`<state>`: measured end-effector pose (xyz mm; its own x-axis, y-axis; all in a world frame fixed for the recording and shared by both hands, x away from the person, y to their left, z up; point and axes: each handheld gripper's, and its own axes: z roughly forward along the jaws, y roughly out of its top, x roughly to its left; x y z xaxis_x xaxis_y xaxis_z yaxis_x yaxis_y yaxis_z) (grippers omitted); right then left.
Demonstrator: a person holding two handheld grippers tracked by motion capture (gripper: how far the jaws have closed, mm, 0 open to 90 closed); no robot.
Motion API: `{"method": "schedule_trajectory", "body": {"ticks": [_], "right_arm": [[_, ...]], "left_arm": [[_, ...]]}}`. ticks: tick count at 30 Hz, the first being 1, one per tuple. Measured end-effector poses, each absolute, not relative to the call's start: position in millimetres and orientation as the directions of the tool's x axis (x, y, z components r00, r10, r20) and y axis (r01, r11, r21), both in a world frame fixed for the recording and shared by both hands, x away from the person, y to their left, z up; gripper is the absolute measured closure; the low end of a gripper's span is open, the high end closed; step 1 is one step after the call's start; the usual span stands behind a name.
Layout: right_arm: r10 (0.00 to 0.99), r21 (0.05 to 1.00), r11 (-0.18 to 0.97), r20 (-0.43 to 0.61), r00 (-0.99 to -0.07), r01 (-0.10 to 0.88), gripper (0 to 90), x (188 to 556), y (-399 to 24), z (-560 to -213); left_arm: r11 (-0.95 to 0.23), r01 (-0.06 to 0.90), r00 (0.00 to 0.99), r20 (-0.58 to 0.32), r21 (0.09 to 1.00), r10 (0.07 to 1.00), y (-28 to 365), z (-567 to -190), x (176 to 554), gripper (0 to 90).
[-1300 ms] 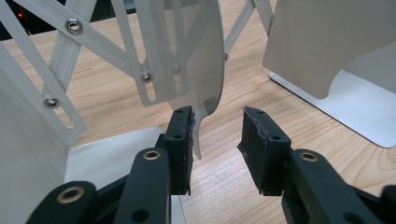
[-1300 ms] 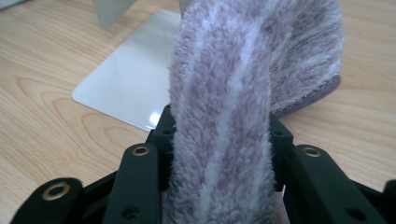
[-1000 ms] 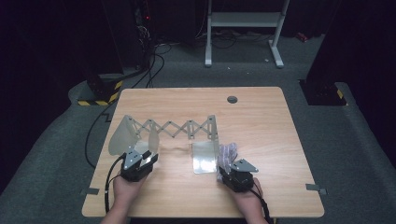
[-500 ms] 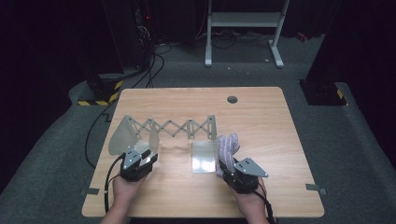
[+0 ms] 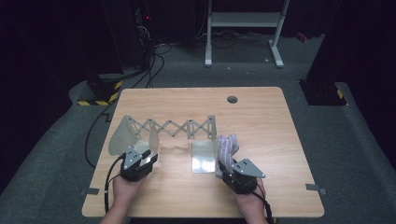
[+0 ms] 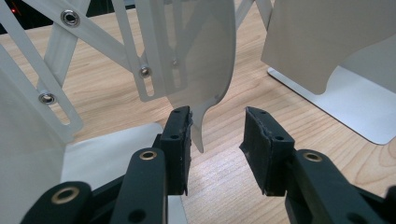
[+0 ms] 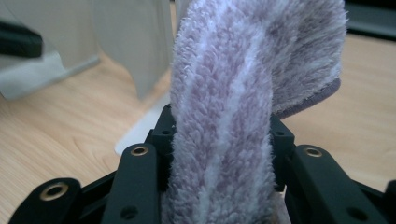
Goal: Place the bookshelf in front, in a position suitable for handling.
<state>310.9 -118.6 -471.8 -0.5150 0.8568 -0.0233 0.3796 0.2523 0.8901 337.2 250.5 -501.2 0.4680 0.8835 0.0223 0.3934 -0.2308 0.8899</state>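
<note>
A white scissor-lattice rack [image 5: 177, 127] with thin grey panels stands across the wooden table [image 5: 261, 116]. My left gripper [image 5: 148, 157] is at the rack's left end. In the left gripper view it [image 6: 218, 135] is open, and the pointed lower tip of a hanging panel [image 6: 205, 70] sits between the jaws, close beside the left pad. My right gripper [image 5: 225, 164] is shut on a fluffy purple-and-white striped cloth [image 5: 228, 145], held a little above the table by the rack's right end. The cloth [image 7: 224, 93] rises thick between the right gripper's jaws [image 7: 219, 140] and curls over at the top.
A flat grey base plate [image 5: 204, 156] lies on the table between the two grippers. A curved panel [image 5: 122, 135] stands at the rack's left end. A dark round hole [image 5: 232, 99] sits near the table's far edge. Cables and a white frame stand on the floor beyond.
My right gripper has risen a little with the cloth, which now stands up higher beside the rack's right end. The left gripper has stayed in place.
</note>
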Motion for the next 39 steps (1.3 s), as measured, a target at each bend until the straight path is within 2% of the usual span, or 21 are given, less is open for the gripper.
{"method": "schedule_trajectory", "body": {"ticks": [11, 18, 23, 29, 33, 39], "right_arm": [[0.855, 0.775, 0.336, -0.013, -0.518, 0.535, 59.3, 332, -113, -520], [0.853, 0.78, 0.334, -0.01, -0.522, 0.53, 59.5, 332, -113, -520], [0.852, 0.819, 0.302, -0.002, -0.524, 0.488, 59.6, 328, -117, -504], [0.847, 0.887, 0.259, -0.018, -0.531, 0.383, 59.5, 313, -121, -469], [0.847, 0.919, 0.231, -0.028, -0.531, 0.319, 59.4, 304, -123, -450], [0.846, 0.928, 0.228, -0.039, -0.532, 0.295, 59.5, 301, -123, -445]], "left_arm": [[-0.23, 0.399, 0.469, 0.018, 0.888, 0.883, 251, -502, 338, 61.4], [-0.232, 0.4, 0.469, 0.02, 0.887, 0.883, 250, -503, 338, 59.9], [-0.229, 0.399, 0.467, 0.018, 0.888, 0.884, 251, -502, 338, 59.8], [-0.233, 0.398, 0.468, 0.022, 0.887, 0.884, 251, -503, 338, 59.8], [-0.223, 0.399, 0.456, 0.019, 0.889, 0.89, 252, -502, 338, 56.2], [-0.223, 0.398, 0.456, 0.019, 0.89, 0.89, 252, -502, 338, 54.7]]}}
